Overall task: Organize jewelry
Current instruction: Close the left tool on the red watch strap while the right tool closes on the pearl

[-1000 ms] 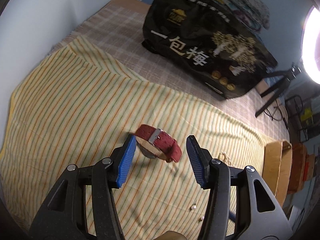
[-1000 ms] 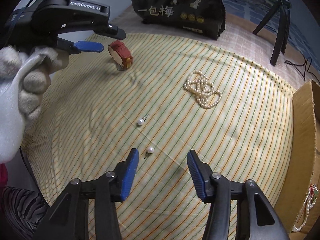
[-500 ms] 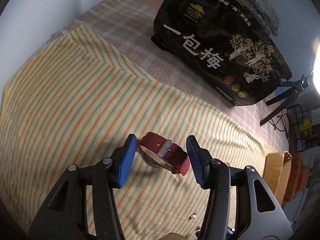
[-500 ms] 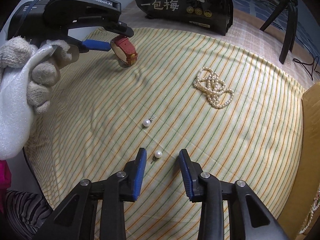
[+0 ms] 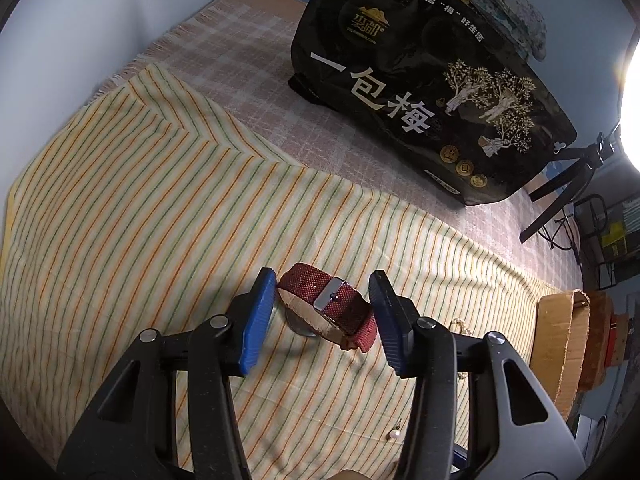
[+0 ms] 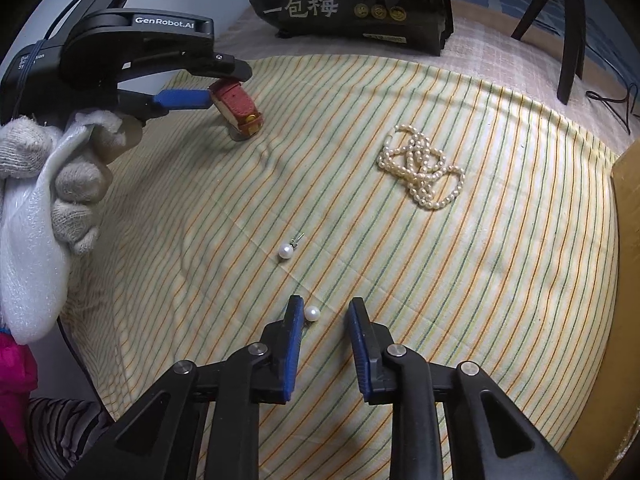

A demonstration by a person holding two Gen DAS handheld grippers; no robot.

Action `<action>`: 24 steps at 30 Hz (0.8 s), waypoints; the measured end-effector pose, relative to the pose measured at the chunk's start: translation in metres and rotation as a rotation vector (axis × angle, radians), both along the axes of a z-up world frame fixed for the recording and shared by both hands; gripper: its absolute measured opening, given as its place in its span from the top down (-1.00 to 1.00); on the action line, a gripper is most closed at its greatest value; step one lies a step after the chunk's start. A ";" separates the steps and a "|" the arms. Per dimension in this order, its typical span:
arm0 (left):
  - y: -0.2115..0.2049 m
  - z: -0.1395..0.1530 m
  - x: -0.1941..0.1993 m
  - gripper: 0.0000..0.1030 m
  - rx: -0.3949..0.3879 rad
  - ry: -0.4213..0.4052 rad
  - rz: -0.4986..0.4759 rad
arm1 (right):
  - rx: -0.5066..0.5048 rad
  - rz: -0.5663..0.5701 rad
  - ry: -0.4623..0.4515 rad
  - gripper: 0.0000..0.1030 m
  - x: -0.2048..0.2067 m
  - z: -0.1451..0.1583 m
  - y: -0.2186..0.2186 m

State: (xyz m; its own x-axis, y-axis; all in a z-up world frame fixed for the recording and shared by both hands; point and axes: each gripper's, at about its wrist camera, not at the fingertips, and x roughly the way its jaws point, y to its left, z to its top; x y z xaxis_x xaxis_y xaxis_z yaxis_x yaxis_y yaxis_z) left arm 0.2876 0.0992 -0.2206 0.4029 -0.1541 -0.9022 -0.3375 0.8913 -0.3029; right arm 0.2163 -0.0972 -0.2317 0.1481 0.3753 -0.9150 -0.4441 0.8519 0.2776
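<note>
A red-strapped watch stands on edge on the striped cloth. My left gripper is open, its blue fingers on either side of the watch, close to the strap. It shows in the right wrist view too, by the watch. My right gripper is open low over the cloth, with a pearl earring between its fingers, beside the left finger. A second pearl earring lies just beyond. A pearl necklace lies bunched at the right.
A black printed bag stands at the back on the checked mat. A tripod stands at the right. A cardboard box sits at the right edge. My gloved hand holds the left gripper.
My left gripper moved forward so the watch now sits between its fingers. My right gripper came closer to the near earring and narrowed its opening around it.
</note>
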 end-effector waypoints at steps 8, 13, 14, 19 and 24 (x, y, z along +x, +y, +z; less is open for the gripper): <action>0.001 0.001 -0.002 0.06 0.003 -0.003 -0.006 | -0.011 0.030 -0.008 0.62 -0.009 0.004 0.010; 0.001 0.002 -0.004 0.07 0.000 -0.006 -0.010 | -0.087 0.048 -0.046 0.85 -0.015 -0.002 0.023; 0.001 0.003 -0.004 0.07 -0.001 -0.007 -0.011 | -0.086 0.048 -0.050 0.85 -0.016 -0.002 0.024; 0.003 0.008 -0.006 0.63 -0.008 -0.015 -0.007 | -0.074 0.027 -0.067 0.85 -0.017 0.003 0.021; 0.003 0.010 -0.008 0.65 -0.001 -0.021 -0.022 | -0.062 0.015 -0.077 0.85 -0.017 0.009 0.014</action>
State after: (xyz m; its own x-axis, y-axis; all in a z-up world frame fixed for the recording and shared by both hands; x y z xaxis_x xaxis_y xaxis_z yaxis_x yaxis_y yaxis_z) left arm 0.2798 0.1022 -0.2107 0.4181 -0.1638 -0.8935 -0.3115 0.8981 -0.3104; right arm 0.1990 -0.0827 -0.2227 0.2142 0.3210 -0.9226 -0.4749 0.8595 0.1888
